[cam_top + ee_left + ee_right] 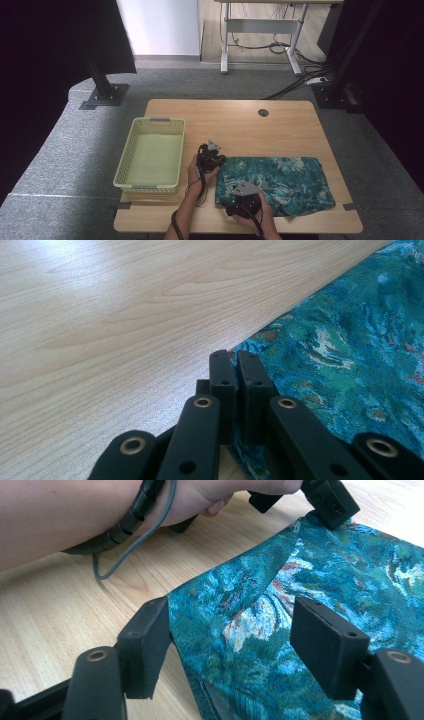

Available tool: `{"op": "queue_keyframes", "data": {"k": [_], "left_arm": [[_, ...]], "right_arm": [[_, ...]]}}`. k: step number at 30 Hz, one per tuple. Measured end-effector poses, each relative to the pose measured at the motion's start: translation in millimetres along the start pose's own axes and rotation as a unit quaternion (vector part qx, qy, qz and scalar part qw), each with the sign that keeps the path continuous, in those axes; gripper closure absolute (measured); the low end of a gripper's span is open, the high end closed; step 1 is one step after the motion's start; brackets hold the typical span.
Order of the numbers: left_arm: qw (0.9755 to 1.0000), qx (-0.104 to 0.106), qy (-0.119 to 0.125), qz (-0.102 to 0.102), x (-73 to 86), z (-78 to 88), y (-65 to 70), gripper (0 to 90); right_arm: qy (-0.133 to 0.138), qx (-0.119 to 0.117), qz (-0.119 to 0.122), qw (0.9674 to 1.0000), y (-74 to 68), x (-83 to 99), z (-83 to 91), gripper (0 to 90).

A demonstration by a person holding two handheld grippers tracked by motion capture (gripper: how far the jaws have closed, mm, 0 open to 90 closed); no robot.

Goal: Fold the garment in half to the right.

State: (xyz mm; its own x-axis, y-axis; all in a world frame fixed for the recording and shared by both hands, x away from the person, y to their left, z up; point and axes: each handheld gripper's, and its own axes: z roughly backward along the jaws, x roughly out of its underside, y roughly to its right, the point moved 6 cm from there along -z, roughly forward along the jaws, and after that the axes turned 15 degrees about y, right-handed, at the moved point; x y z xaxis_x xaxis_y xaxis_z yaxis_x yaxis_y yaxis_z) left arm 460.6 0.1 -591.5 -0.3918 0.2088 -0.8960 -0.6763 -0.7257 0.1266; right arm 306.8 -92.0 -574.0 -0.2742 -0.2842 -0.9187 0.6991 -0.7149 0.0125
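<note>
left gripper pinched shut on teal cloth corner, right gripper wide, straddling cloth edge, wooden table

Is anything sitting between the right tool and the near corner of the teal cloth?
Nothing visible is. The right tool stands open with the teal patterned cloth's near corner already between its jaws, on bare tabletop. The left tool is shut at the cloth's other left corner, clear of that gap.

Light wooden rectangular table with round cable hole carried a pale yellow-green perforated plastic basket at left and a folded teal patterned cloth at front right.
</note>
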Motion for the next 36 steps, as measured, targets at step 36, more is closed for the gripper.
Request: {"op": "queue_keyframes", "data": {"k": [36], "left_arm": [[1.0000,0.003,0.000,0.002,1.1,2.3,0.0,86.7]], "right_arm": [[-0.031,0.046,-0.025,0.9981,14.4,13.5,-17.9,50.2]]}}
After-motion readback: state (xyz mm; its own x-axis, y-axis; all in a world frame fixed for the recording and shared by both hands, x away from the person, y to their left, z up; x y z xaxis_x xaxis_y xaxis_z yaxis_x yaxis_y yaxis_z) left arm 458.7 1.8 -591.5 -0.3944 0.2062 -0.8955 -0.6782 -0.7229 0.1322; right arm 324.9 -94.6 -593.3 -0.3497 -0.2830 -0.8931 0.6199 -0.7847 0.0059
